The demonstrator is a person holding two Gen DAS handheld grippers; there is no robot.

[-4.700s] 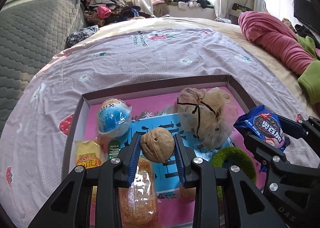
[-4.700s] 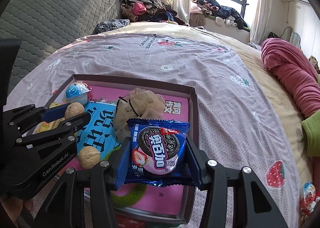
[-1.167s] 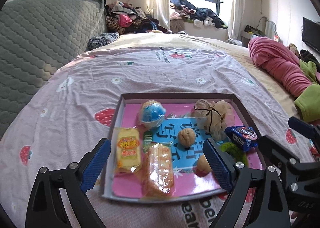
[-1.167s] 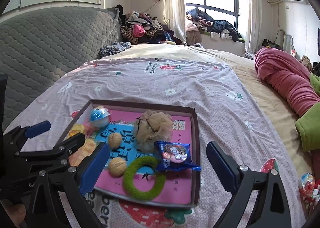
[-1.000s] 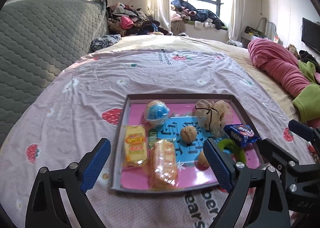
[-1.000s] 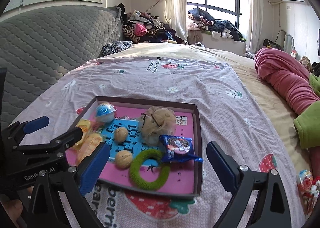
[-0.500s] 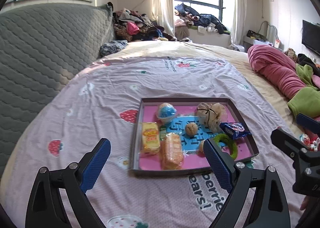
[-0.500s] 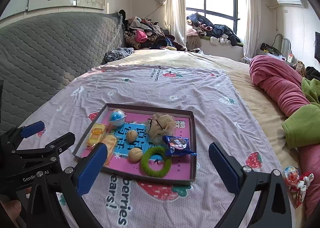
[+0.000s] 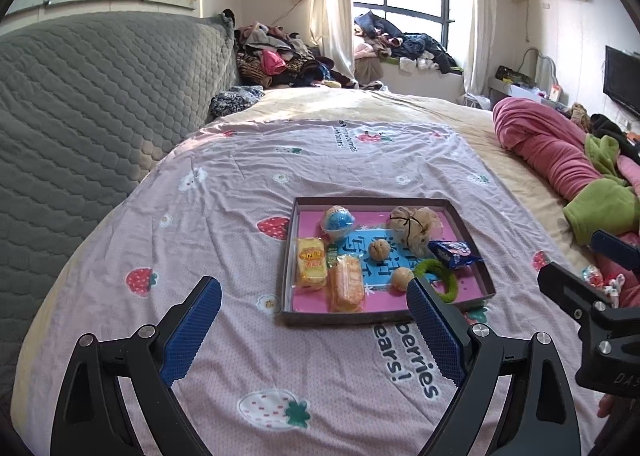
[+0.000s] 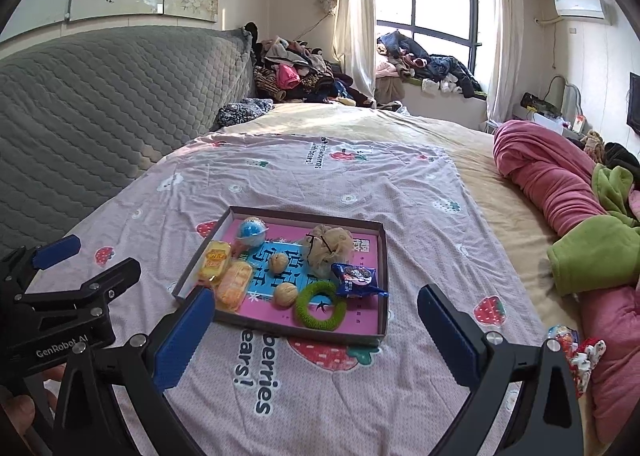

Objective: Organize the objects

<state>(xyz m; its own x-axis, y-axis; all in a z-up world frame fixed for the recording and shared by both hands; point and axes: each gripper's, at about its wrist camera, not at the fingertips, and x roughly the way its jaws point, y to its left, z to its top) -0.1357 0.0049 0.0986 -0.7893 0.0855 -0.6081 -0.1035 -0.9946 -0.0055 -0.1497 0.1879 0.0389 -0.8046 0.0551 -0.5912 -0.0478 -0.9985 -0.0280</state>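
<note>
The shallow box (image 10: pixel 382 276) is lying on the strawberry-print bedsheet (image 10: pixel 320 184), holding two walnuts (image 10: pixel 285 293), a green ring (image 10: pixel 319 305), a blue biscuit packet (image 10: pixel 356 279) and what may be a mesh sponge (image 10: pixel 328 243). Both the left gripper (image 9: pixel 314 298) and the right gripper (image 10: pixel 316 306) are hovering nearer the camera, fingers spread wide and holding nothing.

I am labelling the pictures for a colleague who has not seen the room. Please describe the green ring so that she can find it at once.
On the bed's strawberry-print sheet lies a shallow tray with a pink floor. The green ring lies near its front edge, between a walnut and a blue biscuit packet. It alone is fuzzy, bright green and open in the middle.
</note>
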